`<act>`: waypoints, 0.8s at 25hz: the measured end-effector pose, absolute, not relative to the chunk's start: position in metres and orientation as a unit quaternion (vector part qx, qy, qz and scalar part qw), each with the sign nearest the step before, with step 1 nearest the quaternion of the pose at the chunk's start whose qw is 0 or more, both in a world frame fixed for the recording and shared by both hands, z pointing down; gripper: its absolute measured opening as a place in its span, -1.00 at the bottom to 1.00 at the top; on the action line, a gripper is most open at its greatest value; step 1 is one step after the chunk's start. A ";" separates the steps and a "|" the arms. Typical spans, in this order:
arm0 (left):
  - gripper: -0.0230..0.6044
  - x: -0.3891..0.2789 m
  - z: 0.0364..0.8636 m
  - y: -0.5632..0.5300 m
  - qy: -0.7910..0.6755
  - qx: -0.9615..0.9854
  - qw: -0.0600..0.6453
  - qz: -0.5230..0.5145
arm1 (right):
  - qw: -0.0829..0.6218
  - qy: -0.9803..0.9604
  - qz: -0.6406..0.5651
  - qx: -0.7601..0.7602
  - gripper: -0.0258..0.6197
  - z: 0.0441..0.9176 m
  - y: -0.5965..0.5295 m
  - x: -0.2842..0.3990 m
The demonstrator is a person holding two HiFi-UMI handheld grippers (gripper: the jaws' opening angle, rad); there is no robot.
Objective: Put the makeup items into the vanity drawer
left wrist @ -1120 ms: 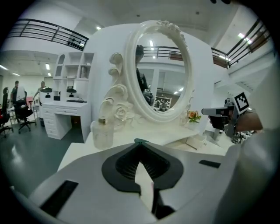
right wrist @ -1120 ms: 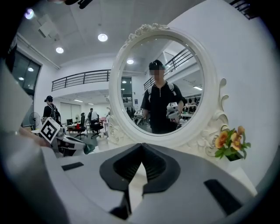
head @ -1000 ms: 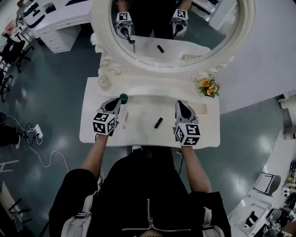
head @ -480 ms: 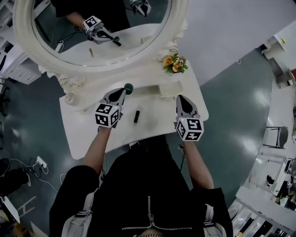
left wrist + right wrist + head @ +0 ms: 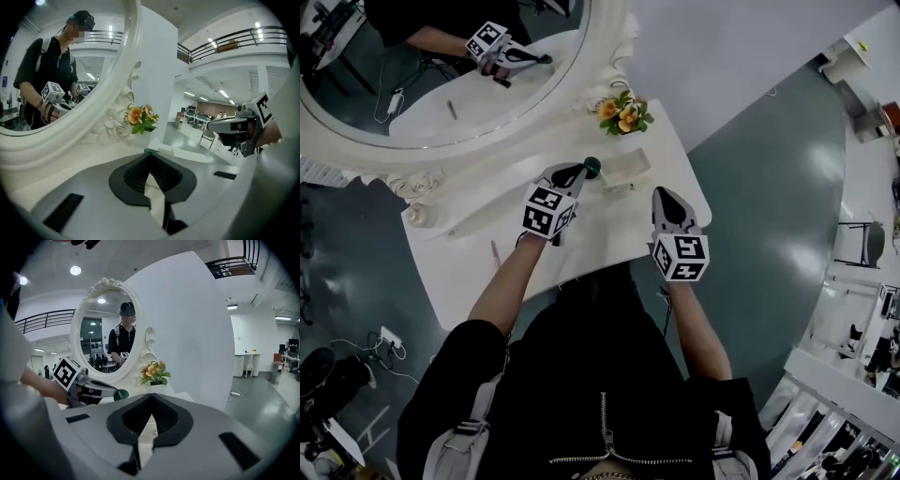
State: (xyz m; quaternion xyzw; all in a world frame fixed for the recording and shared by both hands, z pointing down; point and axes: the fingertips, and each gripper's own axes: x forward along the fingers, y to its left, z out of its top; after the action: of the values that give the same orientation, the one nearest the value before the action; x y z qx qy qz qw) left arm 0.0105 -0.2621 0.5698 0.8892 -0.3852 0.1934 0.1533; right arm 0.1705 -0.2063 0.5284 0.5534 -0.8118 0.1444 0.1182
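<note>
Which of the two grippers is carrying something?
The left gripper: a green-tipped item pokes from its shut jaws. The right gripper holds nothing.

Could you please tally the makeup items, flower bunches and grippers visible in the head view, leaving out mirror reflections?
Makeup items: 2 (green-tipped item, pink pencil)
Flower bunches: 1
Grippers: 2 (left gripper, right gripper)
Total: 5

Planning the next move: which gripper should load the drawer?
Left, likely. The left gripper is shut on a green item, its tip beside the white drawer box near the flowers; the right gripper is shut and empty.
</note>
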 end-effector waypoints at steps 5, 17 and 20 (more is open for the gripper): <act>-0.84 0.051 0.599 -0.269 -0.355 0.892 0.153 0.235 | 0.124 -0.808 0.158 0.554 -0.90 0.541 -0.210 0.182; -0.84 0.087 0.660 -0.273 -0.312 0.879 0.177 0.313 | 0.131 -0.798 0.170 0.563 -0.90 0.550 -0.219 0.199; -0.83 0.088 0.660 -0.270 -0.311 0.882 0.178 0.307 | 0.133 -0.795 0.174 0.565 -0.90 0.551 -0.217 0.202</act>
State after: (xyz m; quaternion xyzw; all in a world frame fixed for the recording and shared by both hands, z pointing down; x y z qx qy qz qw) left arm 0.0885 -0.2697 0.6602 0.8817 -0.3109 0.3072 0.1777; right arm 0.2019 -0.2169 0.5515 0.5654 -0.7954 0.1737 0.1326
